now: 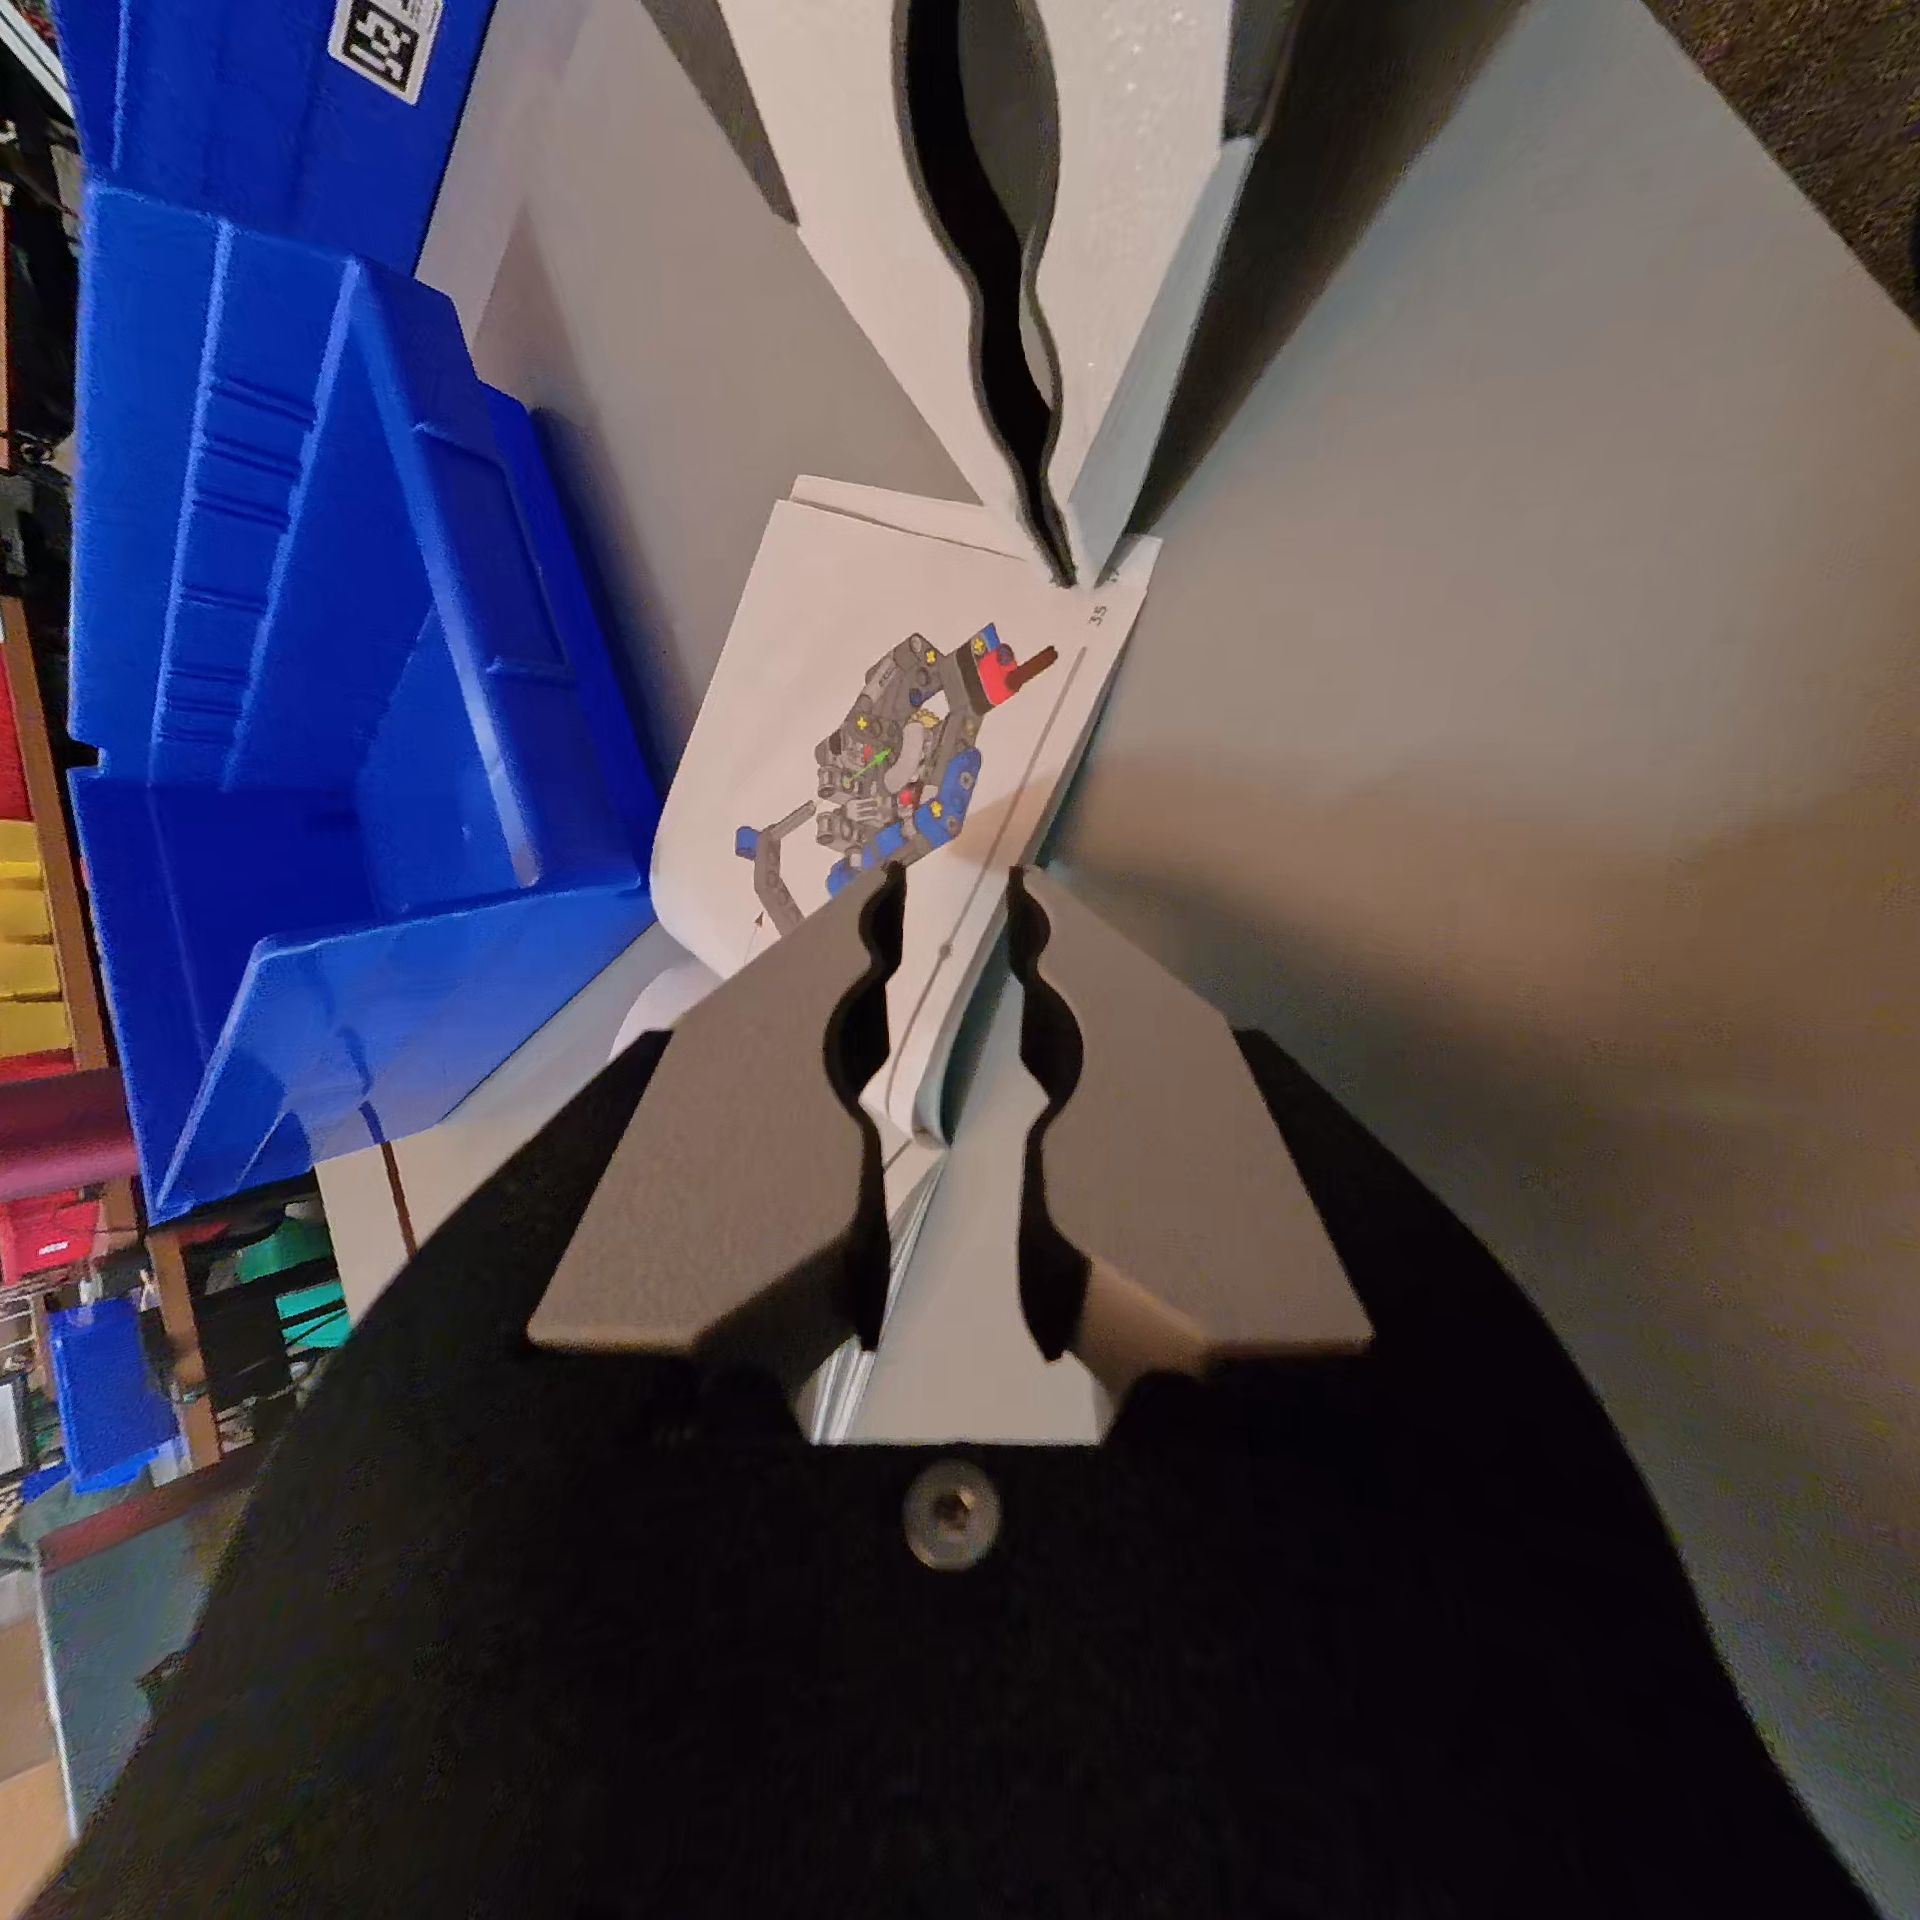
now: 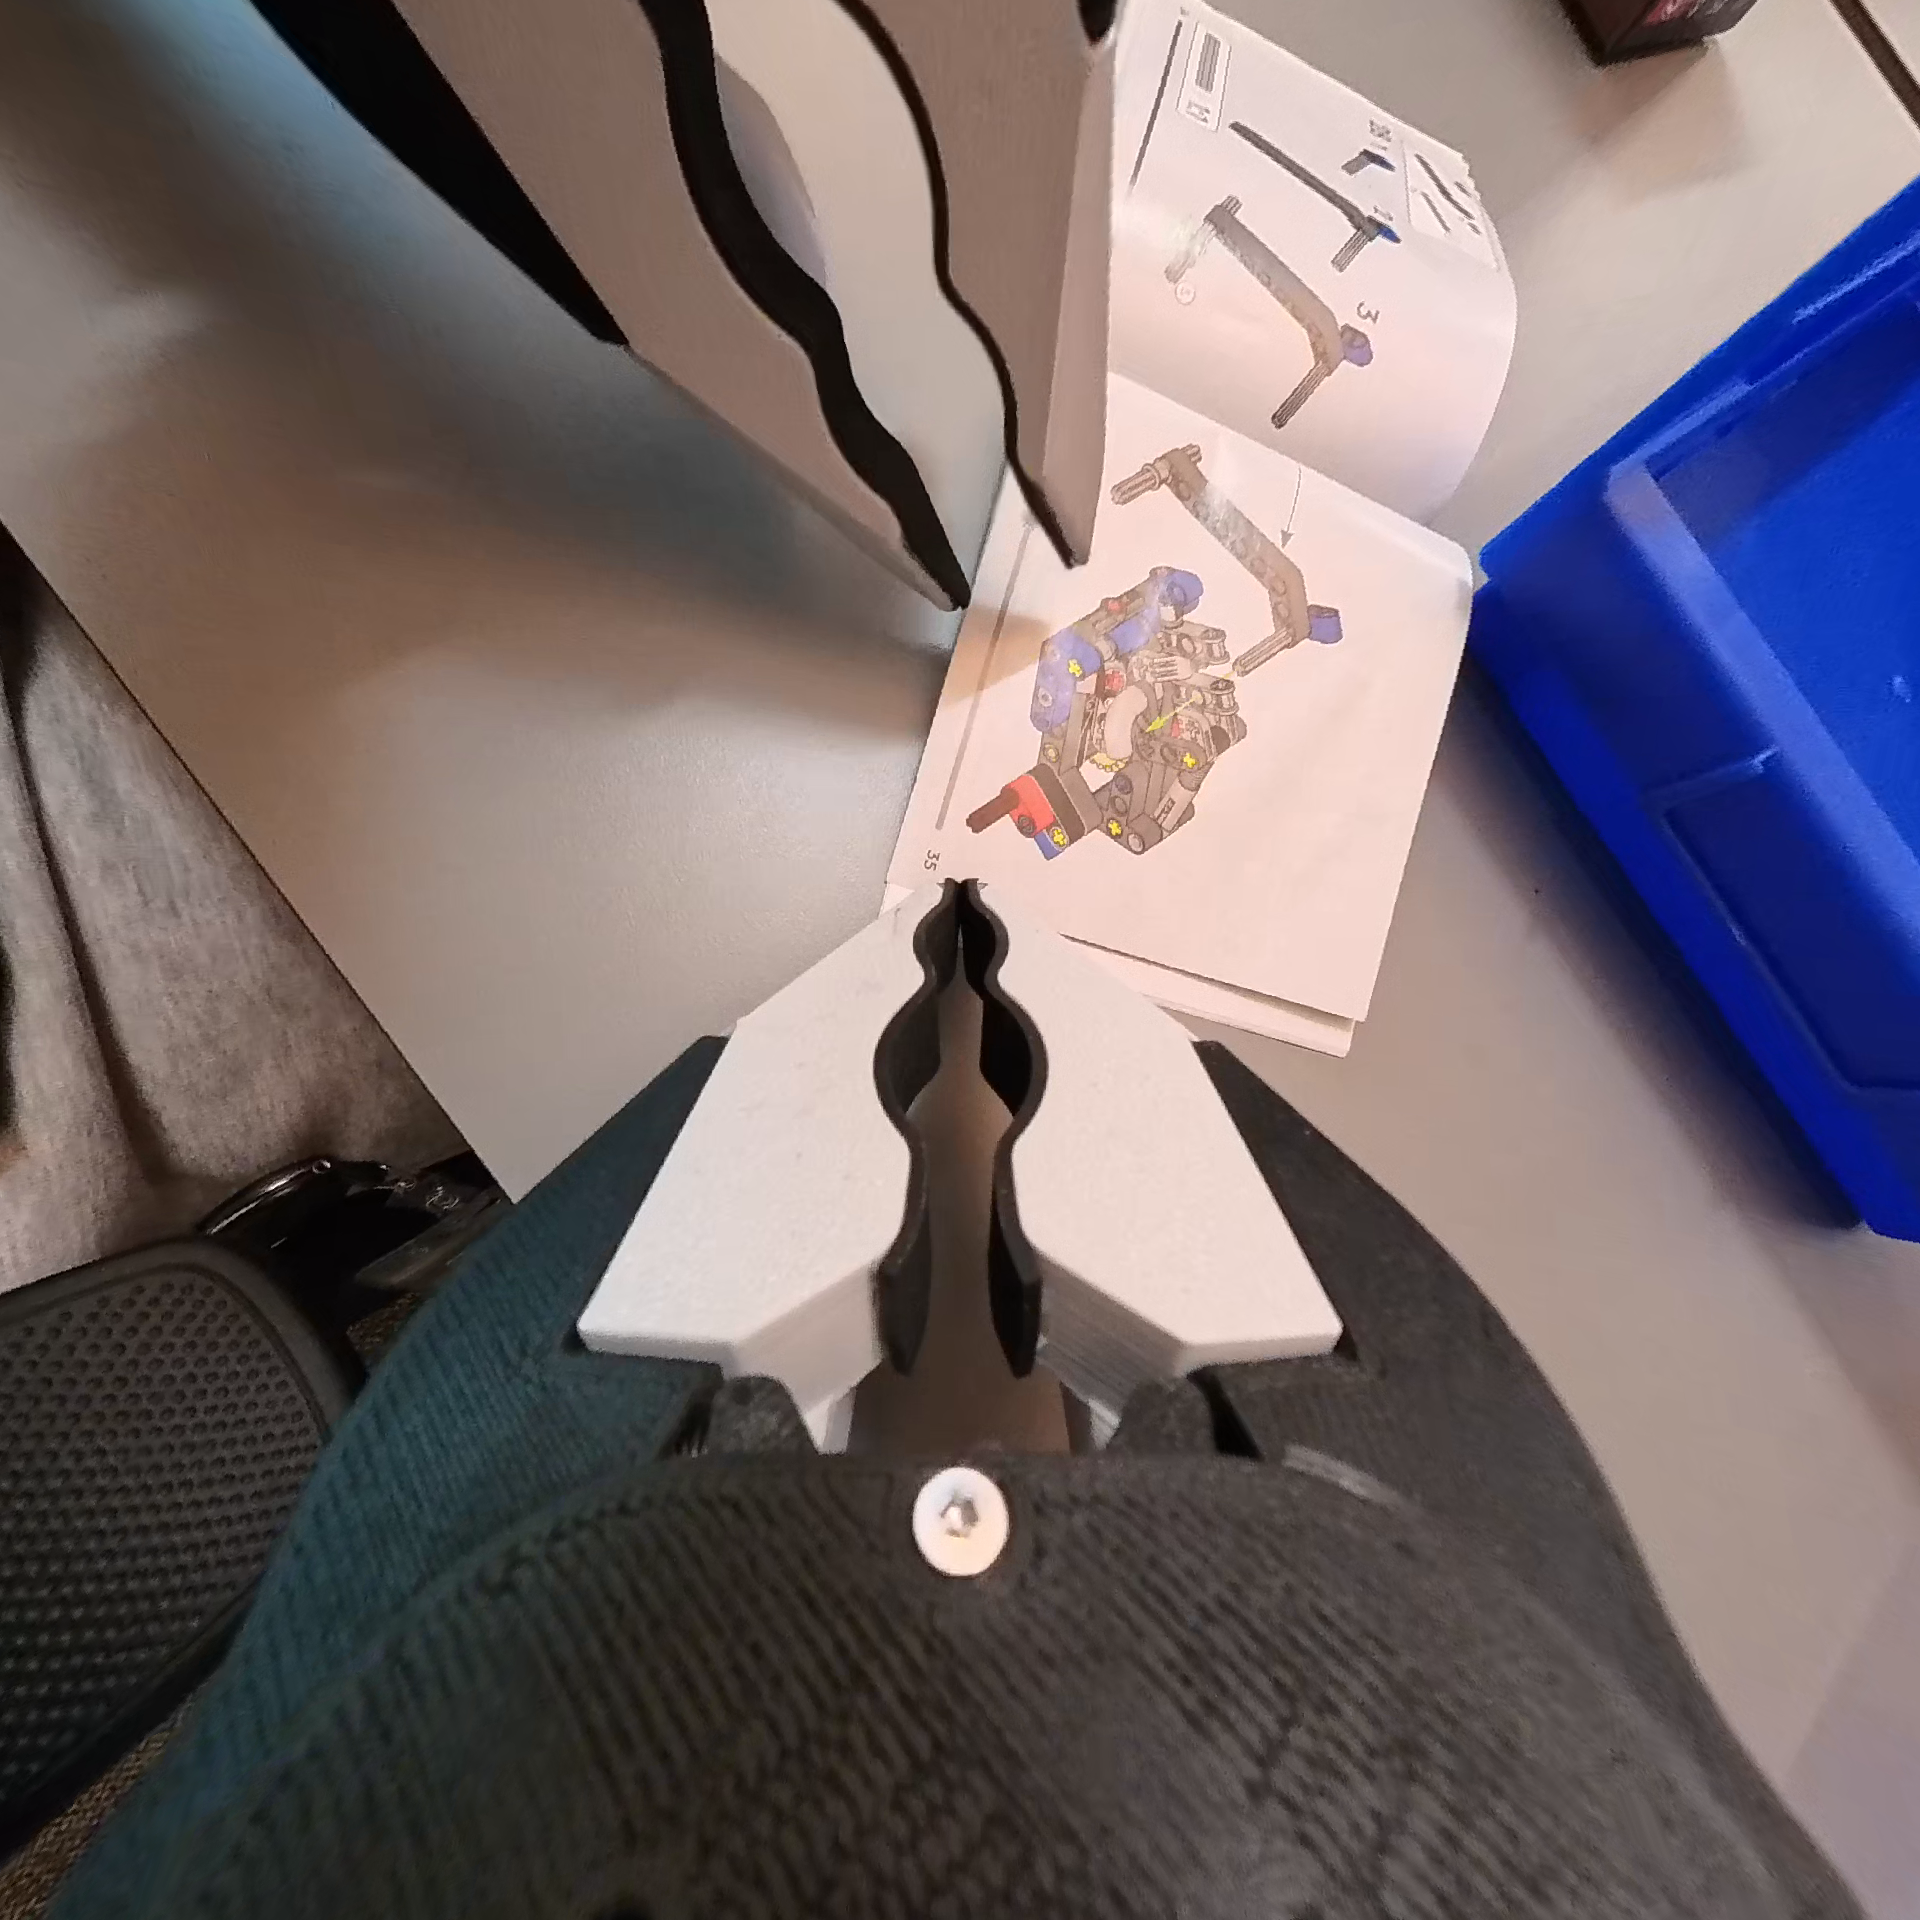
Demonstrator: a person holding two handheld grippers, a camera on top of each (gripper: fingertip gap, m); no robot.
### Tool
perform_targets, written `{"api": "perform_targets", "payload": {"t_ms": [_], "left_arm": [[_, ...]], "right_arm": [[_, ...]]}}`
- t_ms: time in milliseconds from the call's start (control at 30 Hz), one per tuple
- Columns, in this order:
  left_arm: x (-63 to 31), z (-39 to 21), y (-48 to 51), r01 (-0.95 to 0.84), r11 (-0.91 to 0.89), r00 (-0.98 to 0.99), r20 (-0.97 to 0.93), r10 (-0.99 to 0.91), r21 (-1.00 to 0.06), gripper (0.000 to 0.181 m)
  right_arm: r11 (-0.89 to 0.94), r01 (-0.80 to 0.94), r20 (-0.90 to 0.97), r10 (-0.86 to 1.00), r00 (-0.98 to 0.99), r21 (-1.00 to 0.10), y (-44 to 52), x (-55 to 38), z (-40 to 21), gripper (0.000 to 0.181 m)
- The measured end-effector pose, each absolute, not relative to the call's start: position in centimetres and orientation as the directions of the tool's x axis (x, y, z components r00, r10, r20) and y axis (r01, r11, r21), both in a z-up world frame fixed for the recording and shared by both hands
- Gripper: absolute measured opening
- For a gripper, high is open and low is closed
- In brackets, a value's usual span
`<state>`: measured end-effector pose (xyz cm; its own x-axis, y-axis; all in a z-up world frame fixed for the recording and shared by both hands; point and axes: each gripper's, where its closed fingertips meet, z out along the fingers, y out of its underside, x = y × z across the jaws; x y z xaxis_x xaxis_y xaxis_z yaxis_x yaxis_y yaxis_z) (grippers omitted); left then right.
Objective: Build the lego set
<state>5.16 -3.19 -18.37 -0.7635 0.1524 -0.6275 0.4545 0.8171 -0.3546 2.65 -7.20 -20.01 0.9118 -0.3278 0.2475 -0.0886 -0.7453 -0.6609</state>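
We pinch the booklet's (image 2: pixel 1195 727) corner with our right gripper (image 2: pixel 964 885) — likely to turn its page — while our left gripper (image 1: pixel 951 873) hovers spread above.

We count two grippers: the left gripper (image 1: pixel 951 878) and the right gripper (image 2: pixel 964 885). One instruction booklet (image 2: pixel 1226 748) lies open on one grey table (image 2: pixel 520 727), two printed pages showing. Blue bins: we get three in the left wrist view, the big nearest one (image 1: pixel 416 727), another behind it, plus a small one far off.
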Motion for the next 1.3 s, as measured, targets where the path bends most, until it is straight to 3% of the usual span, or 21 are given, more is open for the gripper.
{"api": "perform_targets", "payload": {"t_ms": [667,733,833,1000,1133,1233,1300], "left_arm": [[7.3,-17.9,-2.3,0.392,0.843,-0.729,-0.683,0.041,-0.368,0.000],[7.4,-17.4,-2.2,0.353,0.836,-0.746,-0.665,-0.020,-0.421,0.000],[7.5,-15.1,-1.9,0.269,0.761,-0.775,-0.602,-0.193,-0.590,0.000],[8.6,-12.7,2.2,-0.095,0.447,-0.793,-0.203,-0.574,-0.889,0.000],[10.0,-13.7,5.6,-0.304,0.250,-0.684,0.028,-0.729,-0.919,0.000],[10.5,-15.0,7.1,-0.350,0.255,-0.621,0.019,-0.784,-0.902,0.000],[11.0,-15.7,8.2,-0.350,0.310,-0.588,-0.050,-0.808,-0.884,0.000]], "right_arm": [[-0.746,-0.085,0.247,-0.323,0.914,-0.661,-7.2,2.6,-20.0,0.000],[-0.749,-0.081,0.251,-0.319,0.914,-0.657,-7.2,2.6,-20.0,0.000],[-0.756,-0.065,0.268,-0.309,0.912,-0.651,-7.2,2.6,-20.0,0.000],[-0.766,-0.088,0.274,-0.331,0.903,-0.637,-7.2,2.7,-19.3,0.000],[-0.633,-0.063,0.283,-0.431,0.856,-0.772,-3.8,4.6,-15.1,0.000],[-0.777,-0.072,0.332,-0.349,0.876,-0.625,-3.4,5.1,-18.9,0.000],[-0.802,-0.049,0.363,-0.323,0.874,-0.595,-3.0,5.3,-20.0,0.000]]}}
